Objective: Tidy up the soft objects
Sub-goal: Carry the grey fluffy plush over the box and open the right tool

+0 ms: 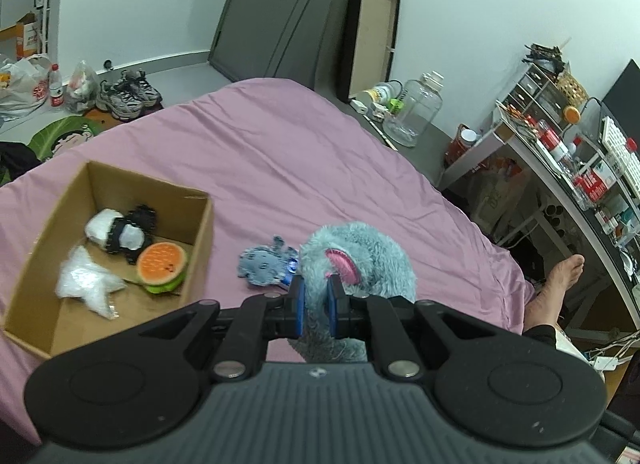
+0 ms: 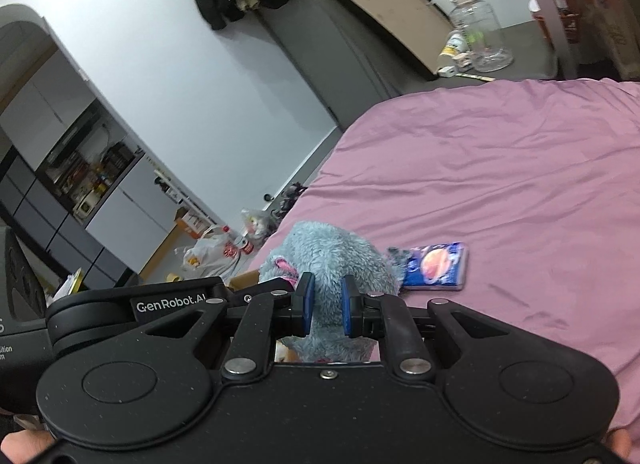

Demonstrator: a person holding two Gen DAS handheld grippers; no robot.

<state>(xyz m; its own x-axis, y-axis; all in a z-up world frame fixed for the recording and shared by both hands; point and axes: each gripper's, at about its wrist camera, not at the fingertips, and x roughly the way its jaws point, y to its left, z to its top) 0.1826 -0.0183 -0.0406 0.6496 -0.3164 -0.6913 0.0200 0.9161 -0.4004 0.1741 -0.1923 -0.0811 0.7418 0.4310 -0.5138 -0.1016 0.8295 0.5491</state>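
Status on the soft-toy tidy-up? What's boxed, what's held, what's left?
Done: a burger plush, a black-and-white plush and a white star plush lie in the cardboard box.
In hand: both the left gripper and right gripper clamp the blue furry plush.
Left: a small grey plush on the bed.

"GenRobot.AI" stands in white on the black body of the left tongs (image 2: 296, 283), seen at the left of the right wrist view, its last letter partly hidden. Other print on bags, bottles and boxes is too blurred to read
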